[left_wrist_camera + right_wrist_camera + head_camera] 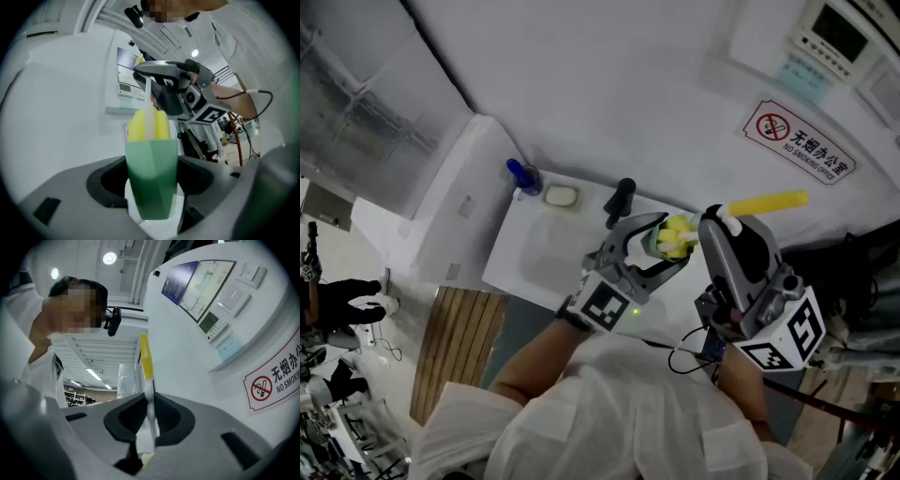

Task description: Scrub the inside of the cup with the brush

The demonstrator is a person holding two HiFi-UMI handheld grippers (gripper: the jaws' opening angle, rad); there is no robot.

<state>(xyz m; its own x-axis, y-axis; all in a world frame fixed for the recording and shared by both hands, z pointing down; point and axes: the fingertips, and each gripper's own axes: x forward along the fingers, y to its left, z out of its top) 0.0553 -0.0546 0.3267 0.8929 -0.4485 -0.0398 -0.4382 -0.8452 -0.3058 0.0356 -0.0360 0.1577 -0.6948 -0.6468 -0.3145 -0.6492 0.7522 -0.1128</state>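
Observation:
A green cup [152, 178] sits between the jaws of my left gripper [151, 183], which is shut on it. In the head view the cup [657, 240] is held above the table by the left gripper [662, 246]. The brush's yellow sponge head [148, 125] sticks partly out of the cup's mouth. My right gripper [149, 414] is shut on the brush's white shaft, and the yellow handle end [146, 358] points away past the jaws. From the head camera the right gripper [719, 225] is just right of the cup, with the yellow handle [769, 202] pointing towards the wall.
A white table [534, 258] lies below the grippers, with a blue object [522, 175], a pale dish [561, 196] and a black object [621, 200] at its far edge. A white wall with a no-smoking sign [799, 142] stands close behind.

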